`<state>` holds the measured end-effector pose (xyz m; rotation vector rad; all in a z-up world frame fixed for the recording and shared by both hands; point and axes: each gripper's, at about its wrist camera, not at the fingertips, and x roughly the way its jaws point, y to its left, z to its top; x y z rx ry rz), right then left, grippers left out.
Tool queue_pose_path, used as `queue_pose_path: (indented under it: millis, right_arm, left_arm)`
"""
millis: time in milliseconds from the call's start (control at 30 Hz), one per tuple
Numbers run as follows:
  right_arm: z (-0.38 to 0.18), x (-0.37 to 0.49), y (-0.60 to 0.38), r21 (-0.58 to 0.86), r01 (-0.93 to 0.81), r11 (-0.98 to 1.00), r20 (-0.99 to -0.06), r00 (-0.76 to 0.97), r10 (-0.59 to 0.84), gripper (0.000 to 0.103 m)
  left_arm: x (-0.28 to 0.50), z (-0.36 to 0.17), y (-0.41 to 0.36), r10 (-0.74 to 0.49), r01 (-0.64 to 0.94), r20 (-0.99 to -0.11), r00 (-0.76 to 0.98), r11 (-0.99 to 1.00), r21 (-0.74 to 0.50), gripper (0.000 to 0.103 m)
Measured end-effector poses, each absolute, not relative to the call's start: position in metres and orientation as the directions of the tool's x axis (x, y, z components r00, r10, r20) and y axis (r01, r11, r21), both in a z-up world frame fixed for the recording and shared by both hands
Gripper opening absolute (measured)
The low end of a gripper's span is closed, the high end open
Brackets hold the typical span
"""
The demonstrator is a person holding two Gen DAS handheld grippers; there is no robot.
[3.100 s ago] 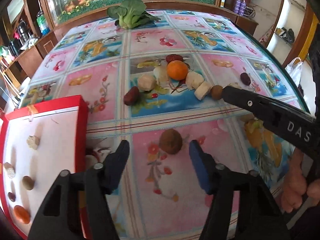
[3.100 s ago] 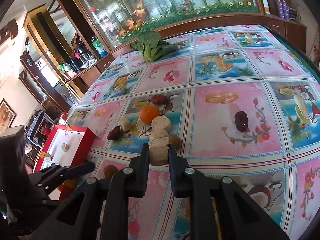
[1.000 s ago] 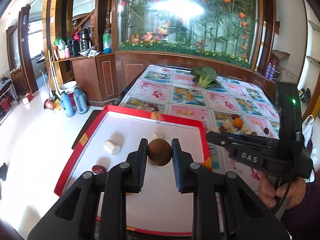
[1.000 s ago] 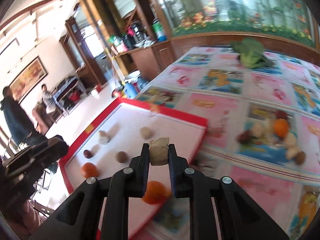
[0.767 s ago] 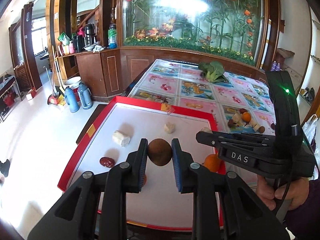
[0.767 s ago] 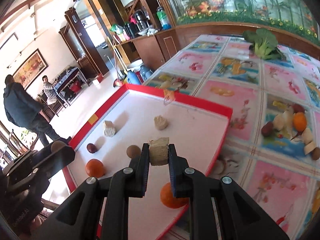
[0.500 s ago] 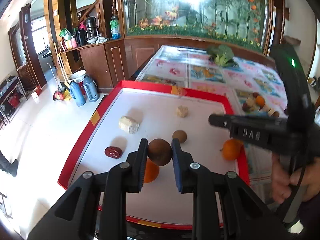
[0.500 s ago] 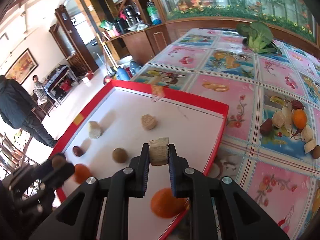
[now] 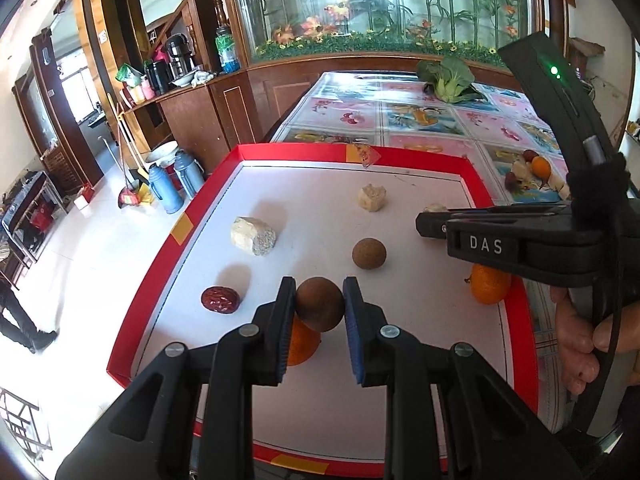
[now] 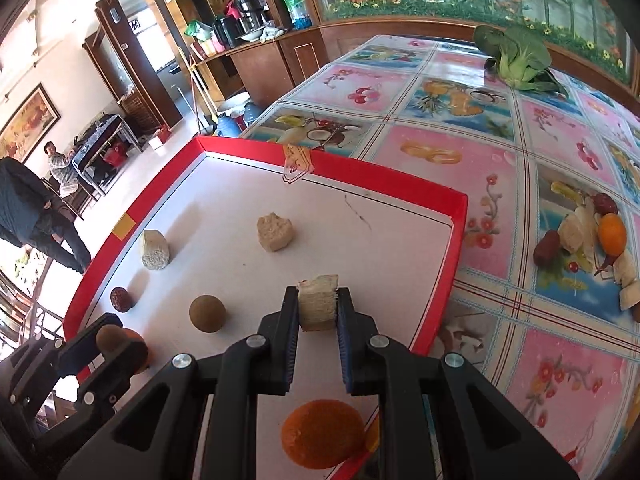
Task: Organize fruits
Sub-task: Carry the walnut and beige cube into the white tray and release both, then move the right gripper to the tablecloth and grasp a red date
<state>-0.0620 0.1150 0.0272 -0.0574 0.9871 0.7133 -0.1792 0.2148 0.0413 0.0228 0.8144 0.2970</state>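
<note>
My left gripper (image 9: 319, 312) is shut on a round brown fruit (image 9: 319, 304) and holds it above the near left part of the red-rimmed white tray (image 9: 188, 216). My right gripper (image 10: 318, 308) is shut on a pale beige chunk (image 10: 318, 300) above the tray's right side (image 10: 444, 276). On the tray lie two pale chunks (image 9: 253, 235) (image 9: 372, 198), a brown ball (image 9: 369, 254), a red date (image 9: 220, 299) and two oranges (image 9: 489, 283) (image 10: 322, 434). Loose fruits (image 10: 588, 236) lie on the tablecloth to the right.
The tray overhangs the table's left edge, with floor below. A green leafy vegetable (image 10: 516, 60) lies at the table's far end. Thermos flasks (image 9: 176, 186) stand on the floor. People (image 10: 36, 216) are at far left. Wooden cabinets line the back.
Both grippers carried their fruit from the tablecloth over to the tray and have come lower and closer to it. Neither has let go.
</note>
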Motion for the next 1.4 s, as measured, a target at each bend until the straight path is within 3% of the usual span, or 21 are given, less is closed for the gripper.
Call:
queue_pose_path:
  millis: [267, 333, 400, 433, 633, 733, 933, 1033, 1267, 1400]
  right_arm:
    - [0.025, -0.063, 0.119, 0.237, -0.591, 0.771, -0.783, 0.353, 0.512, 0.017]
    - [0.025, -0.063, 0.12, 0.223, -0.596, 0.772, -0.785, 0.36, 0.504, 0.017]
    - [0.026, -0.063, 0.12, 0.213, -0.598, 0.773, -0.791, 0.359, 0.496, 0.02]
    - [0.026, -0.063, 0.12, 0.209, -0.598, 0.774, -0.795, 0.357, 0.491, 0.025]
    - [0.045, -0.074, 0.105, 0.211, -0.621, 0.755, -0.74, 0.403, 0.538, 0.03]
    - [0.059, -0.083, 0.091, 0.2, -0.629, 0.752, -0.69, 0.454, 0.564, 0.038]
    - [0.077, -0.091, 0.056, 0.182, -0.608, 0.772, -0.621, 0.538, 0.57, 0.041]
    - [0.083, -0.089, 0.036, 0.184, -0.585, 0.79, -0.604, 0.566, 0.561, 0.044]
    - [0.099, -0.082, -0.028, 0.195, -0.492, 0.849, -0.549, 0.662, 0.51, 0.049]
    - [0.106, -0.084, -0.074, 0.163, -0.426, 0.89, -0.517, 0.731, 0.445, 0.051]
  left_arm:
    - [-0.175, 0.039, 0.21, 0.317, -0.268, -0.704, 0.636, 0.946, 0.184, 0.028]
    - [-0.175, 0.039, 0.21, 0.326, -0.274, -0.704, 0.631, 0.943, 0.191, 0.038]
    - [-0.176, 0.038, 0.211, 0.337, -0.288, -0.709, 0.62, 0.938, 0.194, 0.065]
    - [-0.175, 0.038, 0.213, 0.343, -0.296, -0.707, 0.619, 0.935, 0.195, 0.068]
    - [-0.182, 0.053, 0.215, 0.361, -0.321, -0.674, 0.644, 0.928, 0.19, 0.074]
    - [-0.188, 0.066, 0.212, 0.363, -0.334, -0.646, 0.672, 0.926, 0.173, 0.083]
    - [-0.202, 0.092, 0.192, 0.317, -0.303, -0.575, 0.754, 0.945, 0.123, 0.092]
    - [-0.212, 0.108, 0.18, 0.266, -0.267, -0.527, 0.807, 0.961, 0.075, 0.102]
    - [-0.236, 0.14, 0.155, 0.208, -0.224, -0.396, 0.894, 0.974, 0.006, 0.103]
    - [-0.235, 0.143, 0.152, 0.135, -0.175, -0.417, 0.899, 0.983, -0.057, 0.103]
